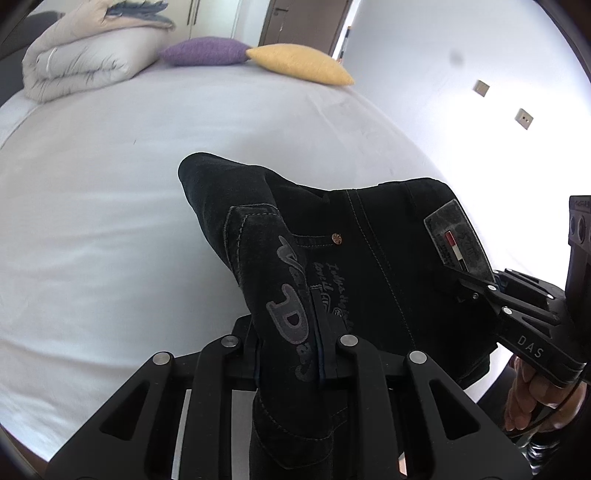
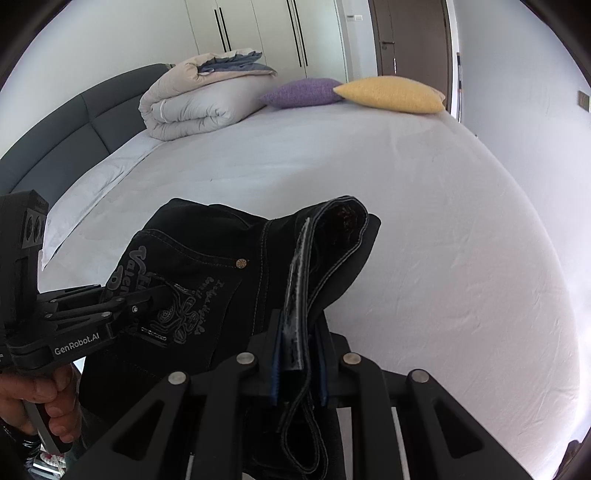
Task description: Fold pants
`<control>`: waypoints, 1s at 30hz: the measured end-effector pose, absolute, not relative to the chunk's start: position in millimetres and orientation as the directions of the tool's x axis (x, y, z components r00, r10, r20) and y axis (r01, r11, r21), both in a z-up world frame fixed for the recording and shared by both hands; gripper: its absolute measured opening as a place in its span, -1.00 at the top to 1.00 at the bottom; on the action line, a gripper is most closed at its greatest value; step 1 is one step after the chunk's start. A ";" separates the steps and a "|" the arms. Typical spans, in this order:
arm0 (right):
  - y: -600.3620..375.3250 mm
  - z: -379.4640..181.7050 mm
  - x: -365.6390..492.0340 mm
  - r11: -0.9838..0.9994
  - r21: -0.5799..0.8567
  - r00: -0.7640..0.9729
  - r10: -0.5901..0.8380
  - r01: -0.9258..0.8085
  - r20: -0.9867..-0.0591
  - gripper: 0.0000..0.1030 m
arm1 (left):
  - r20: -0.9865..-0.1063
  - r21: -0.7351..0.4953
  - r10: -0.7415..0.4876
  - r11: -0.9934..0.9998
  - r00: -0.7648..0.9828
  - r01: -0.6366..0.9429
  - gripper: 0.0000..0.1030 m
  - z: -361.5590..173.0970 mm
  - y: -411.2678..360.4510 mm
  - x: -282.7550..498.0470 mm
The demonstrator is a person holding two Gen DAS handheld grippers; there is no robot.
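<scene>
Pants (image 1: 369,266) waistband clamped by left claw (image 1: 291,354) and right claw (image 2: 299,354), white bed (image 2: 443,221) beyond

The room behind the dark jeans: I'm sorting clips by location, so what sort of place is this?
Most likely a home bedroom. A wide bed with a pale sheet and a dark padded headboard holds a folded beige duvet, and white built-in wardrobe doors line the far wall.
</scene>
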State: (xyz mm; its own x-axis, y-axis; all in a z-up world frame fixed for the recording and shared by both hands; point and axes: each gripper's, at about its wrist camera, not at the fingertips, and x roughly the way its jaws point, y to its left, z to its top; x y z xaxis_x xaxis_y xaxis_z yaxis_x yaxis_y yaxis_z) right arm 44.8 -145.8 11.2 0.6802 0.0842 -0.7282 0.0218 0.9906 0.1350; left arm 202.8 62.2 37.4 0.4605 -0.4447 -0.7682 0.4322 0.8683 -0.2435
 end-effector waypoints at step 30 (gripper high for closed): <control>-239.5 -66.3 186.8 0.980 0.157 0.642 0.043 0.122 -0.765 -0.22 | -0.799 -0.146 -0.352 0.900 0.488 0.410 -0.31 -50.0 30.7 323.7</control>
State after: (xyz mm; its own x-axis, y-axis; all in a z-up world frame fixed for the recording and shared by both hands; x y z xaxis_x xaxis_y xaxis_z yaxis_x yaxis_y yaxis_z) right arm 186.8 -239.5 -66.3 0.6422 0.0430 -0.7654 0.1220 0.9800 0.1573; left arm 323.7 30.7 -50.0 0.4881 -0.3519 -0.7987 0.4100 0.9003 -0.1461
